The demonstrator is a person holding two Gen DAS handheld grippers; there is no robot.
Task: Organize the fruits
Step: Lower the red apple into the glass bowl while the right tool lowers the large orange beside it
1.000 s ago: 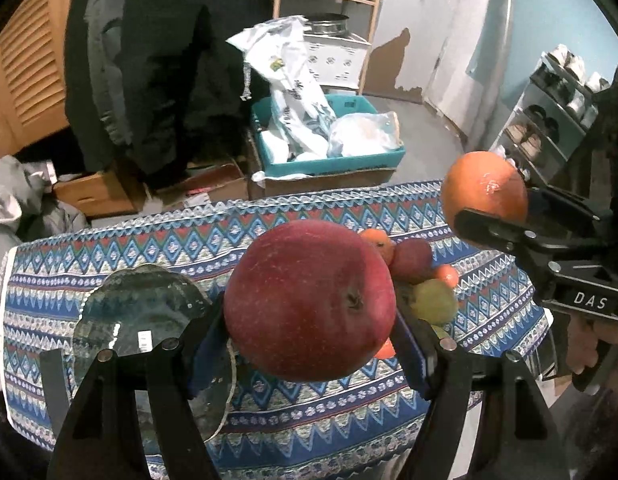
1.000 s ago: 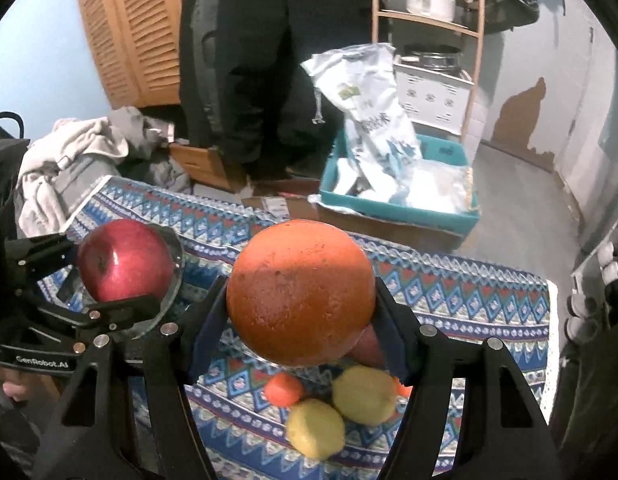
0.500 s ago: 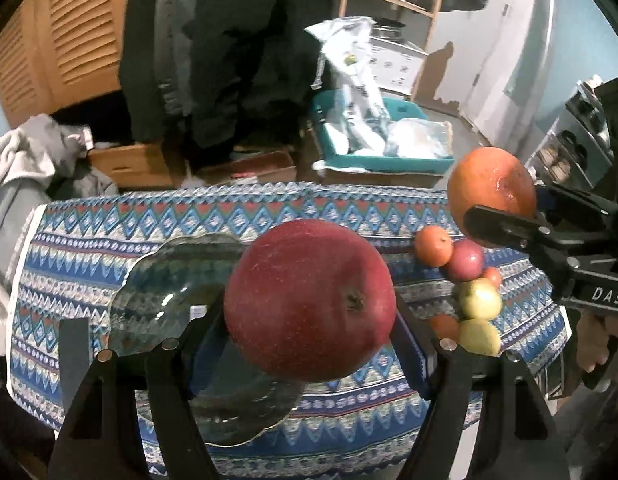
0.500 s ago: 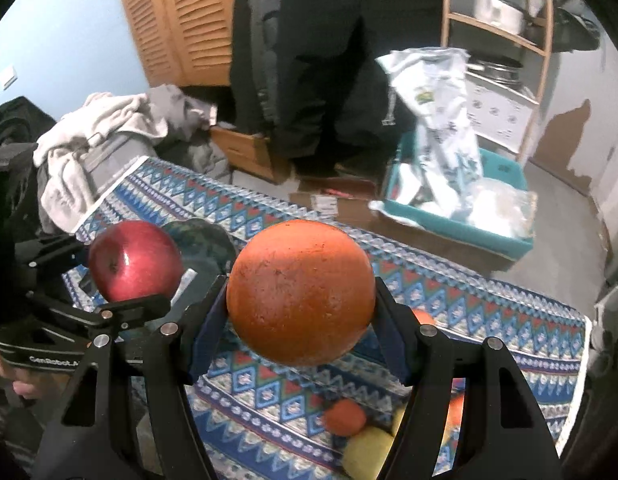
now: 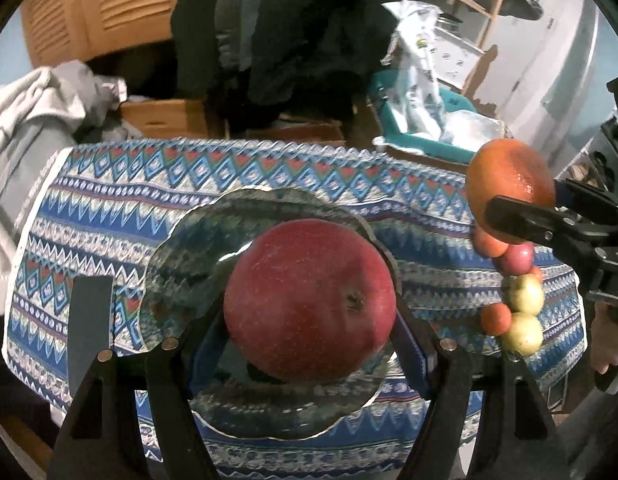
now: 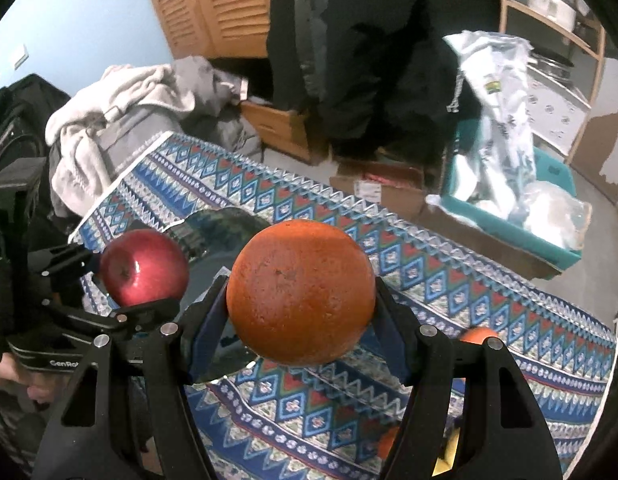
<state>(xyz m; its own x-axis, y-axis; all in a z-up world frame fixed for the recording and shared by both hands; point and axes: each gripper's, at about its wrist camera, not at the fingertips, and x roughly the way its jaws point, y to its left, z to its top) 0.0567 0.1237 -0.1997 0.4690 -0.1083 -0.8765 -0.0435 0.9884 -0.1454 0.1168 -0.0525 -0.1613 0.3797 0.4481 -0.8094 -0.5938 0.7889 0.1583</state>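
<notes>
My left gripper is shut on a large red apple and holds it above a green glass plate on the patterned tablecloth. The apple also shows in the right wrist view. My right gripper is shut on a large orange above the table, to the right of the plate. The orange shows in the left wrist view too. Several small fruits, orange, red and yellow-green, lie in a cluster on the cloth at the right.
The table with the blue patterned cloth ends at a near edge below the plate. Behind it are a teal bin with bags, cardboard boxes, a pile of grey clothes and a wooden shelf.
Both grippers have swung left across the table with their fruits. The apple now hangs over the plate, and the small fruit cluster has shifted to the right of both views.
</notes>
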